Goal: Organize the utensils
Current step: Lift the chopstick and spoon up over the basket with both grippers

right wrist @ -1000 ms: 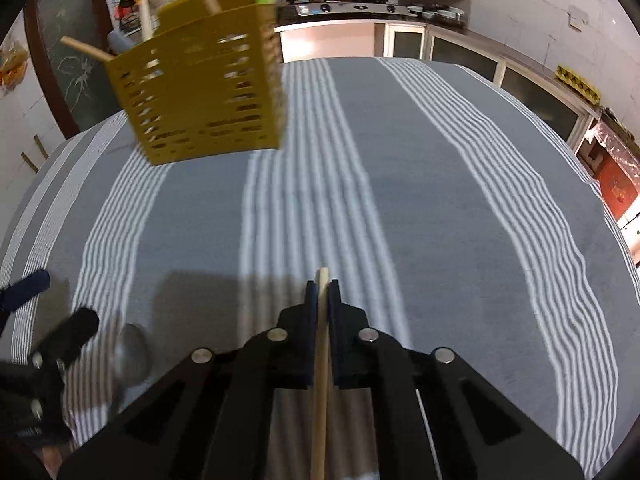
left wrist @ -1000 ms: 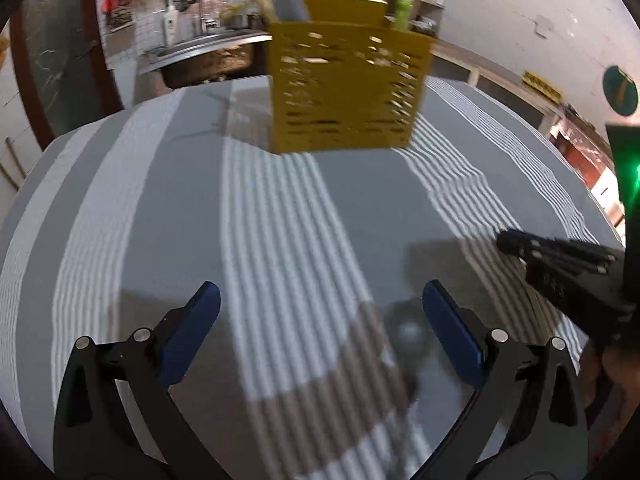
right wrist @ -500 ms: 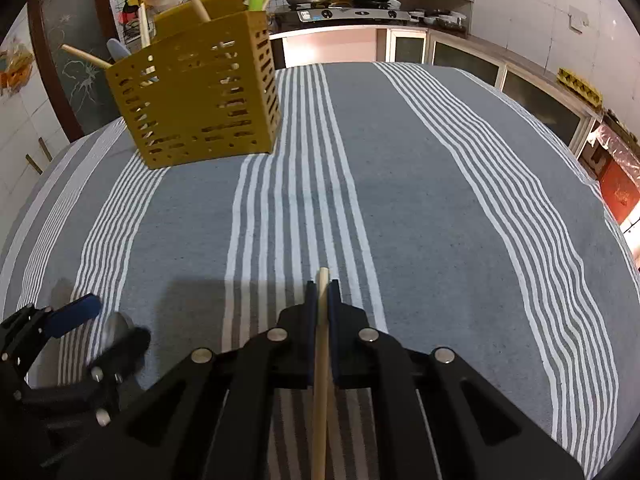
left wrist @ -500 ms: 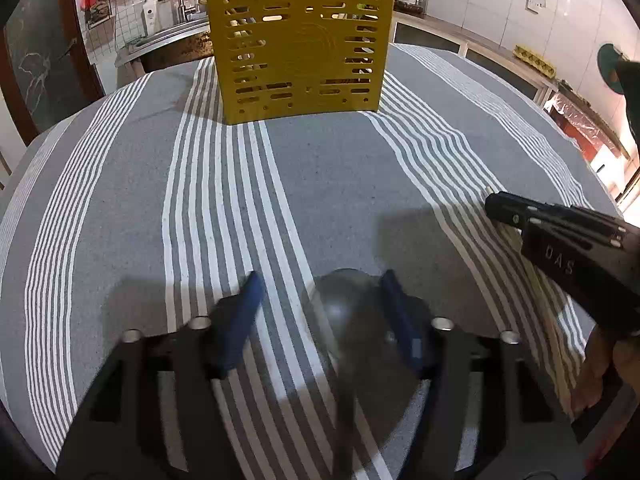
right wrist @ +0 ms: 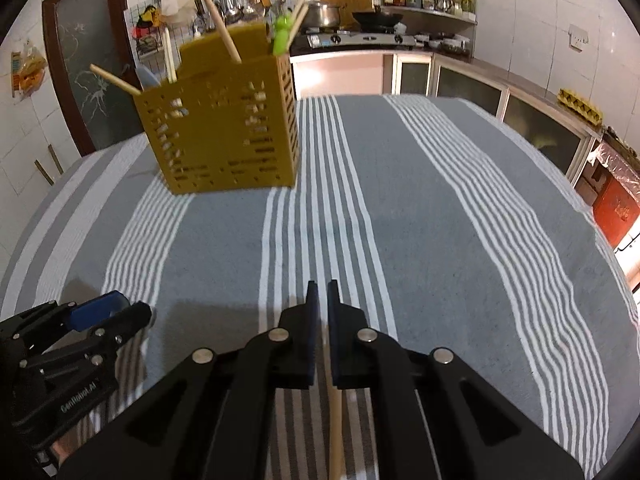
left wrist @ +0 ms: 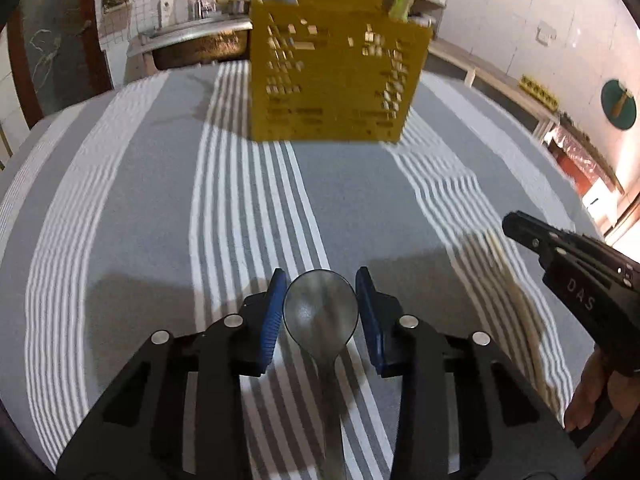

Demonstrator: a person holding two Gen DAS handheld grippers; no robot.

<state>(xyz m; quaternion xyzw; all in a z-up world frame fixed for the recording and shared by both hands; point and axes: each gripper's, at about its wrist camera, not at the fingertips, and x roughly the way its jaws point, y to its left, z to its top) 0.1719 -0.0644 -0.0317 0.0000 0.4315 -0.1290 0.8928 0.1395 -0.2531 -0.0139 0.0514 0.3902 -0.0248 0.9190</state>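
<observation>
— What has the left gripper (left wrist: 320,304) got there?

— A metal spoon (left wrist: 320,312). Its bowl sits right between the blue fingers (left wrist: 272,312), and the fingers are closing in on it; the left pad looks to be touching the rim, the right one just beside it. The handle runs back under the gripper, over the striped cloth (left wrist: 160,208) on the bench.

— And the right gripper (right wrist: 323,300)?

— Narrow, pinched on a pale wooden stick (right wrist: 335,428), a chopstick or a thin handle, I can't say which. From its own camera the stick pokes out behind the pads; from the left camera you see it trailing blurred below that gripper, with a hand (left wrist: 588,396) at the edge.

— Where is the holder?

— The yellow slotted utensil basket (right wrist: 224,128) stands upright at the far side of the bench, well apart from both grippers. Several wooden sticks (right wrist: 220,24) and a green utensil (right wrist: 282,36) already stand up out of it.

— Behind it?

— A kitchen counter with a stove and a pot (right wrist: 324,14).
</observation>
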